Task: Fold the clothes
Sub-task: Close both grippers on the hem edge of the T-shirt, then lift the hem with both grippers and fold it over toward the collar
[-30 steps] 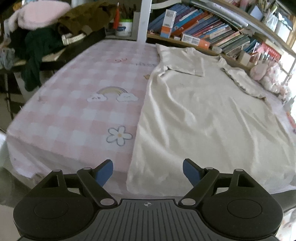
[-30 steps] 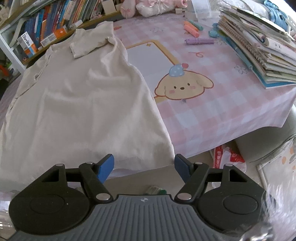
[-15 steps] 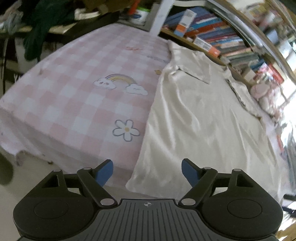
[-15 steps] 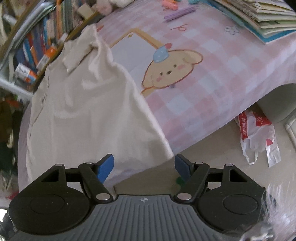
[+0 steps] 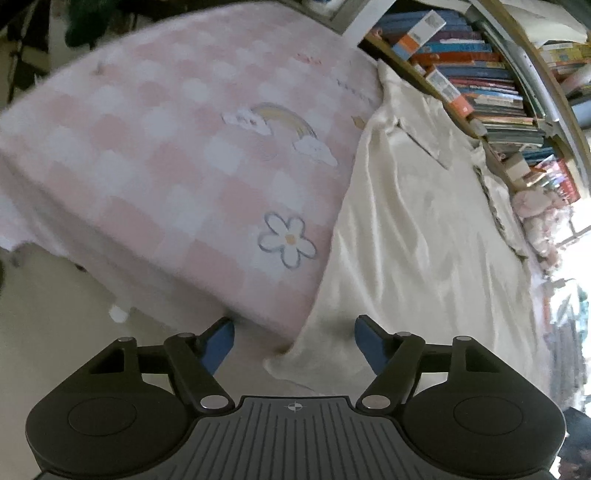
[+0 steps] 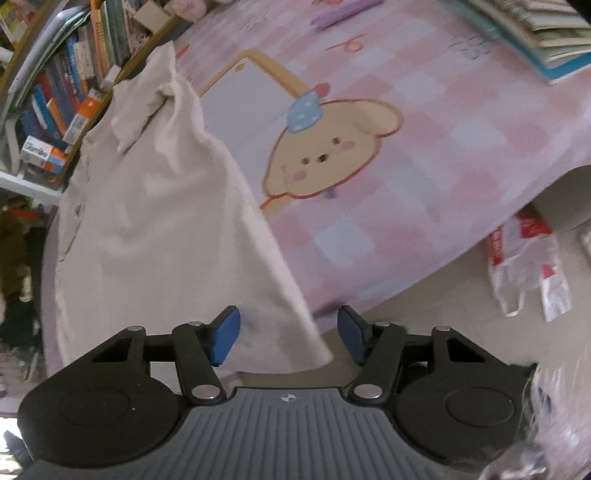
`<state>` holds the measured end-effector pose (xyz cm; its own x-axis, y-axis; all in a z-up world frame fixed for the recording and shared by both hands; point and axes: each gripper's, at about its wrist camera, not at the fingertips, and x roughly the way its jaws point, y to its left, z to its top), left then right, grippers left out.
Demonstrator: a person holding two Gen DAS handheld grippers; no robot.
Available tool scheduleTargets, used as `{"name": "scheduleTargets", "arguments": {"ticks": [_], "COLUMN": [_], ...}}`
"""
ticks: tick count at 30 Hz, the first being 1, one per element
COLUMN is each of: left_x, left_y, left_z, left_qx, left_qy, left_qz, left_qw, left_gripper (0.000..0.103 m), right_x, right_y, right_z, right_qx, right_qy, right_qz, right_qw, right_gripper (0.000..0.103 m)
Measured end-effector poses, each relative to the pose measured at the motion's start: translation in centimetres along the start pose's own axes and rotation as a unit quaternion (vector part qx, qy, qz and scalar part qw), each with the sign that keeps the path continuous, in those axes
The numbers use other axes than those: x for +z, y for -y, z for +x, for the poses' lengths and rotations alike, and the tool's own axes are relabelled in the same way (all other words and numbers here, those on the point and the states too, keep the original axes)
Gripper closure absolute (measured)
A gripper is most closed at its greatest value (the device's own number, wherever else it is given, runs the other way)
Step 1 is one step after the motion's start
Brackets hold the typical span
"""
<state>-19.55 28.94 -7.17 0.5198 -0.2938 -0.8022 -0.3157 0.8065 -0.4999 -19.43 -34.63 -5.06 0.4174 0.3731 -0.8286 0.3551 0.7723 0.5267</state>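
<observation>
One cream-white cotton garment [image 5: 417, 236] lies spread flat along a table covered by a pink-and-white checked cloth [image 5: 155, 155], its hem hanging over the near edge and its short-sleeved top end toward a wooden bookshelf packed with books [image 5: 476, 74]. The left gripper [image 5: 294, 345] hovers at the garment's near left hem corner with its two blue-padded fingers spread wide and released, the corner lying between them without being pinched. The right gripper [image 6: 288, 334] hovers at the near right hem corner [image 6: 314, 350], likewise with two blue-tipped fingers held apart and nothing grasped. On the cloth in the left view are printed one rainbow with two clouds [image 5: 284, 125] and one white flower [image 5: 288, 240]. The right view shows one printed cartoon puppy in a blue cap [image 6: 332, 147], one stack of books [image 6: 539, 33] at the far right edge, one purple pen [image 6: 343, 11], and one red-and-white plastic bag [image 6: 524, 262] on the floor.
</observation>
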Motion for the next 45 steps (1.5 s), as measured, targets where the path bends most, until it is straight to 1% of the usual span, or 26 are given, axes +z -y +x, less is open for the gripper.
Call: {"name": "scheduleTargets", "arguments": {"ticks": [3, 6, 8, 10, 11, 13, 14, 15, 16, 17, 18, 20, 21, 22, 23, 27, 34, 39, 42, 43, 45], "left_x": [-0.3, -0.5, -0.4, -0.1, 0.1, 0.3, 0.3, 0.2, 0.1, 0.0, -0.1, -0.3, -0.3, -0.4, -0.5, -0.5, -1.6, -4.1, -6.0, -6.6, -7.5], "left_y": [0.1, 0.0, -0.5, -0.9, -1.0, -1.1, -1.2, -1.3, -1.3, -1.4, -1.5, -1.3, -1.2, -0.9, -0.7, -0.2, -0.7, -2.1, -3.0, -3.4, -4.2], "left_z": [1.1, 1.0, 0.5, -0.1, 0.0, 0.1, 0.2, 0.2, 0.1, 0.0, -0.2, -0.5, -0.7, -0.8, -1.0, -2.0, -3.2, -3.1, -2.8, -2.7, -2.4], "left_qx": [-0.028, -0.047, -0.073, -0.088, -0.085, -0.074, -0.068, -0.069, -0.073, -0.076, -0.080, -0.083, -0.082, -0.080, -0.077, -0.075, -0.078, -0.070, -0.066, -0.064, -0.060], "left_qy": [-0.017, -0.018, -0.014, -0.013, -0.017, -0.026, -0.029, -0.030, -0.031, -0.029, -0.027, -0.023, -0.021, -0.018, -0.016, -0.012, -0.042, -0.083, -0.112, -0.122, -0.141], "left_qz": [-0.009, -0.019, -0.026, -0.028, -0.026, -0.022, -0.018, -0.015, -0.012, -0.010, -0.008, -0.001, 0.006, 0.013, 0.021, 0.031, 0.041, 0.042, 0.049, 0.054, 0.050], "left_qw": [0.9994, 0.9985, 0.9969, 0.9956, 0.9959, 0.9967, 0.9971, 0.9970, 0.9968, 0.9966, 0.9964, 0.9963, 0.9964, 0.9966, 0.9967, 0.9967, 0.9953, 0.9932, 0.9903, 0.9889, 0.9869], "left_gripper": [0.031, 0.032, 0.032, 0.032, 0.035, 0.053, 0.063, 0.064, 0.069, 0.073, 0.075, 0.084, 0.091, 0.096, 0.097, 0.098, 0.098, 0.098, 0.098, 0.098, 0.098], "right_x": [0.3, 0.4, 0.6, 0.8, 0.9, 1.0, 1.1, 1.0, 0.8, 0.7, 0.6, 0.3, 0.3, 0.2, 0.0, -0.5, -1.5, -3.4, -4.7, -5.2, -6.1], "right_y": [-0.2, 0.1, 0.3, 0.6, 0.6, 0.3, 0.1, 0.1, 0.0, -0.1, -0.2, -0.4, -0.6, -0.7, -0.8, -1.0, -0.5, 1.1, 2.3, 2.5, 3.1], "right_z": [0.7, 0.9, 0.9, 0.9, 0.9, 1.0, 1.0, 1.0, 0.9, 0.9, 0.8, 0.7, 0.7, 0.5, 0.3, -0.5, -1.7, -2.6, -3.0, -3.0, -2.7], "right_qx": [-0.002, 0.005, 0.012, 0.018, 0.019, 0.014, 0.011, 0.016, 0.021, 0.027, 0.032, 0.033, 0.033, 0.034, 0.032, 0.022, 0.007, -0.014, -0.030, -0.042, -0.060], "right_qy": [-0.020, -0.029, -0.033, -0.038, -0.041, -0.044, -0.045, -0.049, -0.053, -0.057, -0.061, -0.062, -0.061, -0.061, -0.060, -0.054, -0.059, -0.086, -0.105, -0.111, -0.128], "right_qz": [-0.006, -0.003, 0.003, 0.008, 0.009, 0.000, -0.004, -0.009, -0.015, -0.020, -0.026, -0.040, -0.048, -0.054, -0.060, -0.079, -0.074, -0.068, -0.064, -0.074, -0.081], "right_qw": [1.000, 1.000, 0.999, 0.999, 0.999, 0.999, 0.999, 0.999, 0.998, 0.998, 0.997, 0.997, 0.996, 0.996, 0.996, 0.995, 0.995, 0.994, 0.992, 0.990, 0.987], "right_gripper": [0.045, 0.045, 0.045, 0.045, 0.045, 0.046, 0.049, 0.057, 0.061, 0.070, 0.077, 0.084, 0.091, 0.094, 0.096, 0.097, 0.097, 0.097, 0.097, 0.097, 0.097]}}
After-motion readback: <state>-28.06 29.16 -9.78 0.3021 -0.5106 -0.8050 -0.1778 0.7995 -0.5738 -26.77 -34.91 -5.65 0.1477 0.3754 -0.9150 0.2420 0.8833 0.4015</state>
